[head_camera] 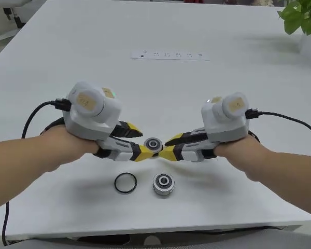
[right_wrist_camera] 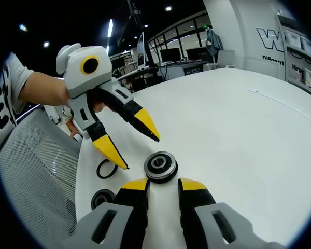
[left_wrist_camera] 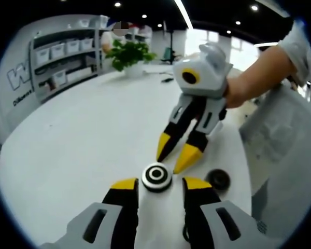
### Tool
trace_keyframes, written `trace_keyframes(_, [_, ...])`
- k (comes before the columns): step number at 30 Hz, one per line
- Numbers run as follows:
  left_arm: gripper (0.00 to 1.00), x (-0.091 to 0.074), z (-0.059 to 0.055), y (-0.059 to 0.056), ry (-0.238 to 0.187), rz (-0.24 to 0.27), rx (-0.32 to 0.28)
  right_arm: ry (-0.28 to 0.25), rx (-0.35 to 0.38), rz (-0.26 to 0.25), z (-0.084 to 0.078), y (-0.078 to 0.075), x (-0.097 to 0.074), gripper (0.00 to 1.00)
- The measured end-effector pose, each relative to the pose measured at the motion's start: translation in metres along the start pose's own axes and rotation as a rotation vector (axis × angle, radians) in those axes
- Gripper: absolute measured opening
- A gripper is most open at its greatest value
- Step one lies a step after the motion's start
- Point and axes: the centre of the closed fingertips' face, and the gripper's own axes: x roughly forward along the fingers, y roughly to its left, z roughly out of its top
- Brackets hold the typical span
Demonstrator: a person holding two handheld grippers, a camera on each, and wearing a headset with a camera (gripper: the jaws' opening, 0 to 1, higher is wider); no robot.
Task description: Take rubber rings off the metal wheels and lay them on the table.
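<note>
Head view: a metal wheel point(head_camera: 153, 144) lay face up toward the worktop's point(head_camera: 207, 88) near edge. It was directly between the left gripper point(head_camera: 142, 143) and the right gripper point(head_camera: 166, 147), both with jaws spread and gripping nothing. Closer to that edge, a loose rubber ring point(head_camera: 125, 183) lay beside a second wheel point(head_camera: 163, 184).

Left gripper view: the wheel sat between its own jaw tips.

Right gripper view: the wheel lay just ahead of its tips, so the left gripper looked nearer.
</note>
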Motion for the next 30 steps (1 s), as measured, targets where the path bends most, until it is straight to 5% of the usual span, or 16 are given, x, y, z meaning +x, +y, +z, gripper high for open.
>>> trace_keyframes(30, [0.16, 0.019, 0.0, 0.004, -0.002, 0.0, 0.013, -0.027, 0.006, 0.021, -0.001, 0.004, 0.002, 0.08])
